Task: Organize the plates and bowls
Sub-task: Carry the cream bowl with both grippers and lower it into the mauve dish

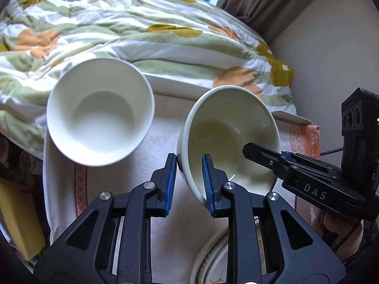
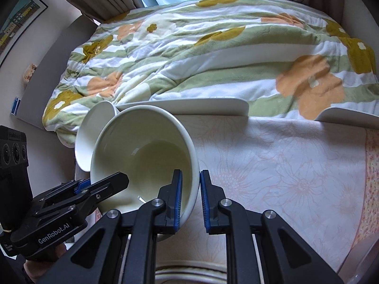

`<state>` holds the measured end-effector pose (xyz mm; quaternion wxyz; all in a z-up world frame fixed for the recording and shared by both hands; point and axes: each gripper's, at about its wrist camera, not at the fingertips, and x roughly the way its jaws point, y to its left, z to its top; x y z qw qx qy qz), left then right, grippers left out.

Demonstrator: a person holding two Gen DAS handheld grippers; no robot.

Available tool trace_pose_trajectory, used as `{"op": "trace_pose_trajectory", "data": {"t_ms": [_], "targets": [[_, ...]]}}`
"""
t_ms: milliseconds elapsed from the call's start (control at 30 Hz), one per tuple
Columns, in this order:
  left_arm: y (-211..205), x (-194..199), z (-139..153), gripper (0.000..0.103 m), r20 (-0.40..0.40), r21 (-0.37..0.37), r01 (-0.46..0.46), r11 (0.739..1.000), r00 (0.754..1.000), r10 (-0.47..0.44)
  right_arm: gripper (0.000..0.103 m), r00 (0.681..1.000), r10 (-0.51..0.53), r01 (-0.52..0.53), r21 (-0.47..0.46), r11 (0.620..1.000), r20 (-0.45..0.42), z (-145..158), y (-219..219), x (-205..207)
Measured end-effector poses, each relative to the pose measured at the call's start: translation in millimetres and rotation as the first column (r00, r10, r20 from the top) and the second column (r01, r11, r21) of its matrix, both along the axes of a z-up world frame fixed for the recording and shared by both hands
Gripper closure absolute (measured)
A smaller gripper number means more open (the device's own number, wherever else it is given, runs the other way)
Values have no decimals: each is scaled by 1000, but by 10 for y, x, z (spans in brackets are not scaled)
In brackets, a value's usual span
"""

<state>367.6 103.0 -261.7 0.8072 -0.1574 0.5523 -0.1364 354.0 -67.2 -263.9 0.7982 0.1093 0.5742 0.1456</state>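
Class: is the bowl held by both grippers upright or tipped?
Tipped. The bowl leans with its rim slanted and its opening turned toward both cameras.

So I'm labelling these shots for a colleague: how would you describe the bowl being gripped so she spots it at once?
Start at the flowered blanket, then come down to the pale cloth in front of it, where two cream bowls sit. The gripped bowl is the right-hand one, tipped on its side. Unlike the free bowl, its rim is pinched by both the left gripper and the right gripper.

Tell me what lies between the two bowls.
Nothing stands between them. The left wrist view shows only bare floral cloth between the white bowl and the gripped cream bowl; in the right wrist view they overlap.
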Motion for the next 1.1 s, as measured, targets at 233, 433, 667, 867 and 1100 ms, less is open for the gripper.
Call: {"op": "trace_pose_trajectory", "data": {"t_ms": [233, 433, 667, 867, 1100], "targets": [[-305, -314, 446, 83, 54, 25, 17, 1000, 998, -19, 89, 998, -23, 22, 16, 1000, 55, 411, -273, -344], [-789, -689, 793, 83, 90, 32, 27, 999, 995, -30, 89, 995, -26, 23, 31, 999, 99, 741, -713, -748], [-1624, -1022, 907, 84, 102, 19, 102, 995, 989, -103, 89, 987, -80, 78, 23, 997, 137, 943, -1463, -1173], [-2390, -1252, 830, 85, 82, -1, 174, 985, 981, -173, 89, 980, -155, 154, 24, 988, 124, 891, -2186, -1529], [-3109, -1461, 582, 87, 40, 17, 227, 974, 973, -227, 89, 975, -217, 216, 19, 976, 56, 566, -2829, -1869]]}}
